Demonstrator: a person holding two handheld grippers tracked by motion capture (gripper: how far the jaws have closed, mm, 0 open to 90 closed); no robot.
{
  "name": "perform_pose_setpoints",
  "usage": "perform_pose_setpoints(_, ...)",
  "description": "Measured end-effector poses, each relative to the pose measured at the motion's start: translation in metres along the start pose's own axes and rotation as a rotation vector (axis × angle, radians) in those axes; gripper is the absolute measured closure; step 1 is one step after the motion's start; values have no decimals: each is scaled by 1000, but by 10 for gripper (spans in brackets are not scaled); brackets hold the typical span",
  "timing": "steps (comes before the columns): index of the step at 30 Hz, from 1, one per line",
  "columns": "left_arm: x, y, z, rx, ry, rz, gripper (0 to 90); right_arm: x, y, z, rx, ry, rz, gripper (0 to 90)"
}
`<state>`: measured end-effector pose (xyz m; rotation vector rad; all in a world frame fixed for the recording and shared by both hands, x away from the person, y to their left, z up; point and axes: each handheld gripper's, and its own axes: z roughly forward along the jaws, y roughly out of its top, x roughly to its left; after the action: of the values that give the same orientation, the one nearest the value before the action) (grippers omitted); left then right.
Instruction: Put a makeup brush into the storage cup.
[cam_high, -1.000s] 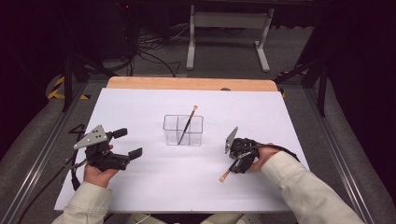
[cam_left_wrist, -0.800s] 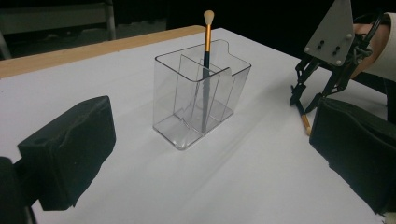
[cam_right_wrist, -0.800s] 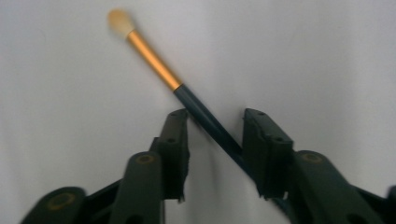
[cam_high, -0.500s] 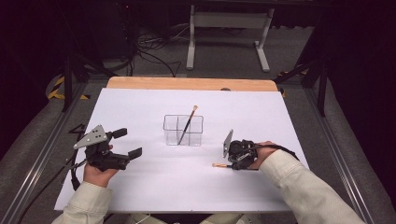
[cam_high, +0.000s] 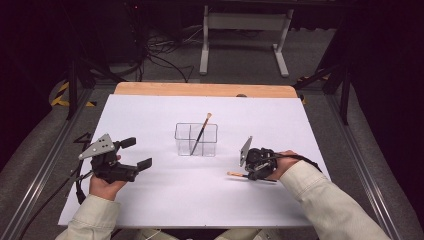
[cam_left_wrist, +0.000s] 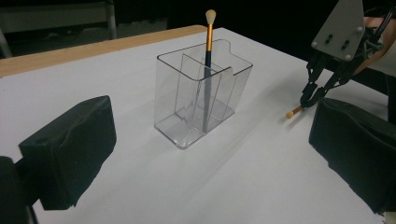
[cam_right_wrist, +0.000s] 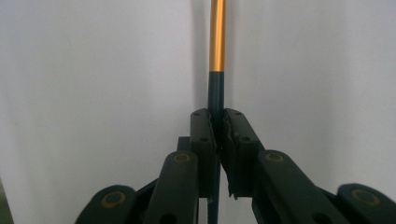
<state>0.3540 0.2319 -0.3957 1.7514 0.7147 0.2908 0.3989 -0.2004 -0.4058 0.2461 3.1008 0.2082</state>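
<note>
A person's 2 sleeved forearms come in at the near edge of a white table (cam_high: 165, 200), each hand holding a black gripper.

The left gripper (cam_high: 136, 154) sits near the left edge of the table, resting in the hand, its 2 padded jaws spread wide with nothing between them. In the left gripper view those pads (cam_left_wrist: 70, 149) frame the middle of the table.

The right gripper (cam_high: 248, 174) is low over the table on the right side, pointing left across it. Its jaws have just been closing and now clamp the dark handle of a brush (cam_right_wrist: 216, 88). In the right gripper view the handle runs straight out from between the jaws, dark near them and gold farther out. From above, the brush (cam_high: 235, 174) lies about level at the table surface, its pale tip pointing left.

Farther out, near the table's middle, stands a clear holder (cam_high: 196, 139) with inner dividers. A second brush (cam_high: 201, 133) stands in it, leaning, pale tip up.

Beyond the white sheet is a strip of bare wood (cam_high: 200, 89), then a dark floor with cables and a metal stand (cam_high: 242, 30).
</note>
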Motion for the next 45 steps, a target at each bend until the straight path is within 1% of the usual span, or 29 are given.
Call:
perform_pose_setpoints(2,0,0,0,0,0,1,14,0,-1,-4,-19,-9,14,831)
perform_pose_setpoints(5,0,0,0,-3,1,1,14,-1,-5,-12,-68,-20,29,831)
perform_pose_setpoints(6,0,0,1,-5,-2,0,14,-1,-5,-13,-83,-29,25,831)
perform_pose_setpoints(8,1,0,1,-2,0,6,14,0,-6,-18,-108,-40,38,831)
perform_pose_setpoints(9,0,0,1,-3,-1,2,14,0,-7,-21,-126,-48,36,831)
perform_pose_setpoints(11,0,0,0,-5,0,0,14,0,-8,-24,-152,-64,47,831)
perform_pose_setpoints(15,1,0,0,-6,-1,-1,14,3,-9,-33,-216,-105,43,831)
perform_pose_setpoints(16,1,0,0,-6,-1,-1,14,3,-9,-33,-216,-105,43,831)
perform_pose_setpoints(17,1,0,0,-8,0,1,14,3,-9,-35,-228,-109,44,831)
perform_pose_setpoints(19,1,0,-1,-7,-2,0,14,4,-10,-40,-275,-122,39,831)
perform_pose_setpoints(20,2,0,-1,-7,0,3,14,5,-10,-43,-316,-137,42,831)
perform_pose_setpoints(21,2,0,-1,-7,0,3,14,5,-10,-44,-328,-138,39,830)
perform_pose_setpoints(22,2,0,-1,-7,-1,3,14,5,-10,-44,-328,-138,39,830)
perform_pose_setpoints(25,2,-1,-1,-11,-2,7,14,7,-11,-50,-385,-155,36,831)
perform_pose_setpoints(26,2,-1,-1,-11,-2,7,14,7,-11,-50,-385,-155,36,831)
perform_pose_setpoints(27,2,-1,-1,-15,0,2,14,8,-11,-50,-397,-157,38,831)
perform_pose_setpoints(28,2,-1,-1,-14,-2,3,14,8,-11,-52,-416,-155,38,831)
perform_pose_setpoints(29,2,-1,-1,-15,-2,1,14,9,-12,-54,-446,-161,45,831)
perform_pose_setpoints(30,3,-1,-1,-15,-5,4,14,9,-12,-54,-446,-161,45,831)
perform_pose_setpoints(31,3,-1,-1,-21,-7,4,14,9,-12,-54,-459,-162,49,830)
perform_pose_setpoints(32,3,-1,-1,-21,-9,6,14,9,-13,-56,-484,-170,54,831)
perform_pose_setpoints(33,3,-2,-2,-23,-9,6,13,9,-13,-58,-496,-174,60,831)
perform_pose_setpoints(34,3,-2,-2,-24,-12,12,13,9,-14,-59,-513,-172,62,830)
perform_pose_setpoints(35,3,-2,-2,-33,-17,7,13,9,-14,-60,-530,-166,64,831)
perform_pose_setpoints(37,3,-3,-2,-46,-33,0,11,9,-14,-63,-567,-167,71,830)
perform_pose_setpoints(39,3,-3,-2,-56,-40,1,9,9,-14,-65,-610,-166,79,830)
perform_pose_setpoints(42,2,-3,-3,-61,-37,9,9,9,-16,-67,-672,-181,97,830)
perform_pose_setpoints(44,4,-3,-4,-65,-34,10,9,8,-16,-67,-691,-192,102,830)
perform_pose_setpoints(45,4,-3,-4,-65,-31,7,9,9,-17,-67,-710,-197,110,830)
